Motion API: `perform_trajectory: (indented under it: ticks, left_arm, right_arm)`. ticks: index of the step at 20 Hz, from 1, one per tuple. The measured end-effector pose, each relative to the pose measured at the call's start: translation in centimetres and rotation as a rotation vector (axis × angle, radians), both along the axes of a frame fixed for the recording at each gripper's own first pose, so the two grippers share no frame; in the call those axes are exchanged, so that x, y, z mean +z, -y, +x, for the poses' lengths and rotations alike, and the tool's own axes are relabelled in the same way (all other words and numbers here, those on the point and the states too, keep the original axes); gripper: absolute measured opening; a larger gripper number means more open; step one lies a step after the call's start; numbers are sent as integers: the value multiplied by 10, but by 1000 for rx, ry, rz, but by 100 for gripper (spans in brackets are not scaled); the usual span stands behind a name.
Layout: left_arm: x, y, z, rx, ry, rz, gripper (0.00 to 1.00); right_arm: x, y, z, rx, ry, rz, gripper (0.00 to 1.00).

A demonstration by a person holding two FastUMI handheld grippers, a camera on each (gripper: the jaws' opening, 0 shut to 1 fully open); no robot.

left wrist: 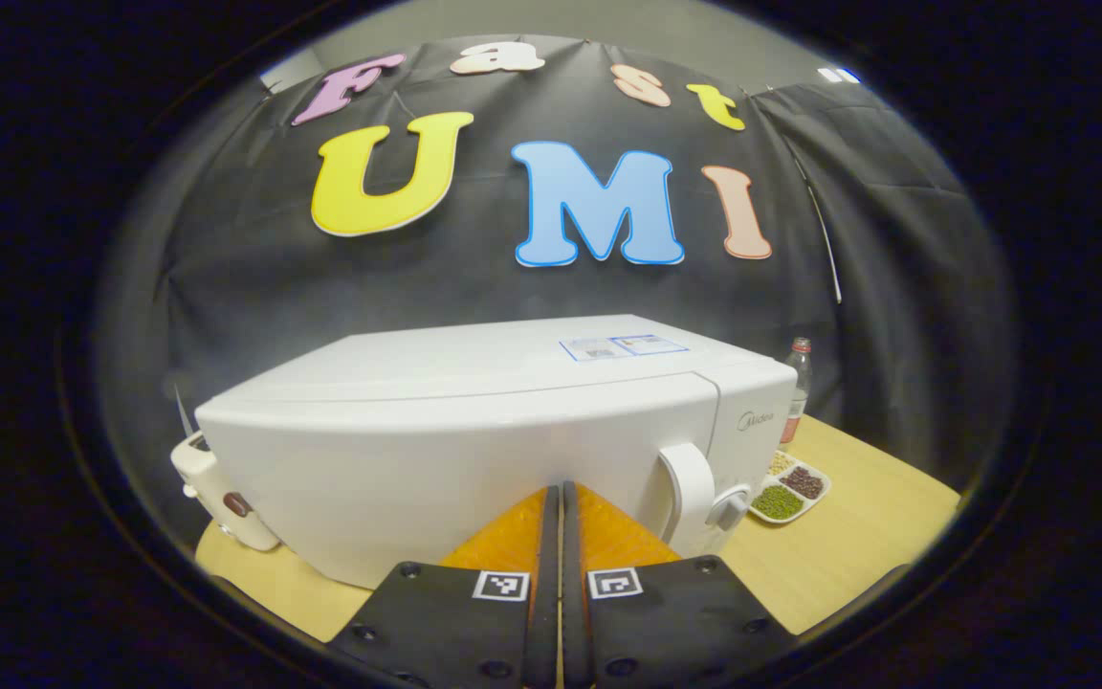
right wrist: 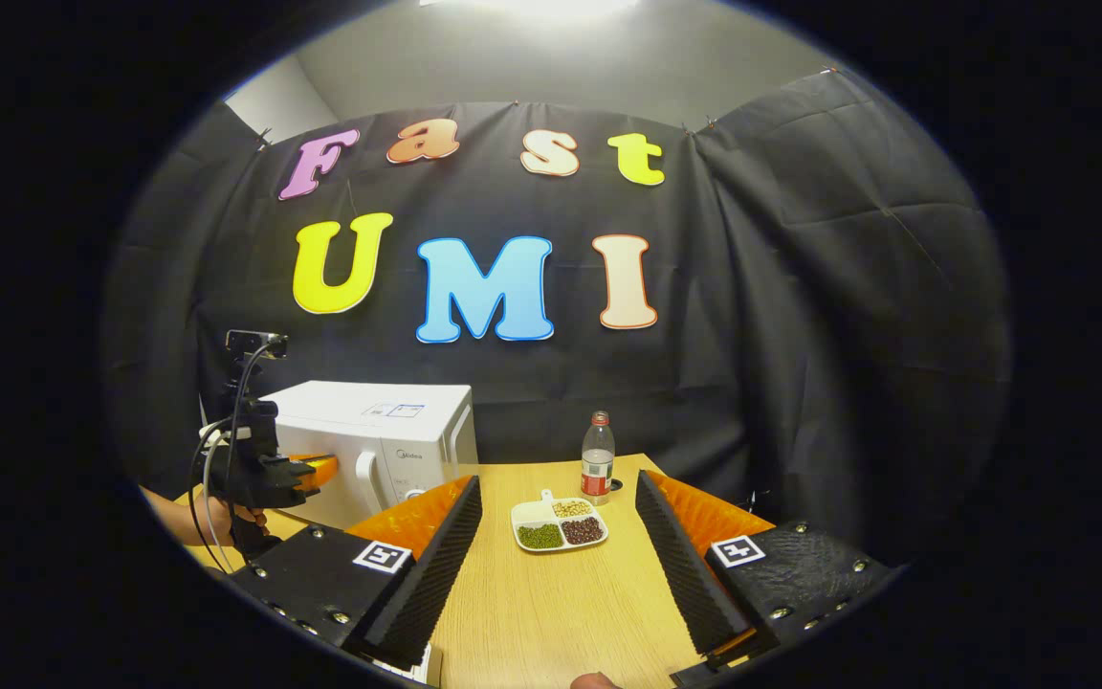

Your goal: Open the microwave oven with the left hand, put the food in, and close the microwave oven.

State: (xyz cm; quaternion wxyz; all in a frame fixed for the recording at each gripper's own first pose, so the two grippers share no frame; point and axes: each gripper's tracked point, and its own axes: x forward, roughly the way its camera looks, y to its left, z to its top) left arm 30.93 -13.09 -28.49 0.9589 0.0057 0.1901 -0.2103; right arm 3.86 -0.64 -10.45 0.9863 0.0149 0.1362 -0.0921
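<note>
microwave oven (left wrist: 474, 431) is seen as a white box standing on the wooden table (left wrist: 848, 536), its door shut, with a curved handle (left wrist: 690, 488) and a knob beside it at its right end in the left gripper view. in that view the left gripper (left wrist: 561, 507) is held close against the oven's front, its two fingers pressed together with no gap and nothing between them. a small cream appliance (left wrist: 216, 493) is seen just beside the oven's left end. a divided white dish of food (right wrist: 559, 524), holding green, pale and dark red beans in separate compartments, lies on the table to the right of the oven, apart from it. a clear bottle (right wrist: 597, 459) with a red cap and label stands upright just behind the dish, near the far edge of the table. in the right gripper view the right gripper (right wrist: 559, 550) is held above the near part of the table with its fingers spread wide, nothing gripped, and the dish is framed between them farther off. the left gripper is also seen there at the left, held by a hand (right wrist: 216, 522) at the oven's front.
</note>
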Motion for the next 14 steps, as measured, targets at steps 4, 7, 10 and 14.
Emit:
perform_trajectory:
  ticks: [4, 7, 10, 14]
  left_arm:
    - [63, 14, -48, -6, 71, -77, 8]
    - [110, 11, -89, 30, 127, -116, 8]
    - [139, 5, -128, 80, 153, -125, 8]
    - [166, -6, -178, 129, 179, -106, 8]
  right_arm:
    - [14, -5, -11, 86, 28, 8, 98]
    - [26, -5, -21, 162, 47, 17, 98]
    - [40, 2, -39, 210, 82, 5, 98]
    - [52, 15, -67, 245, 117, -1, 98]
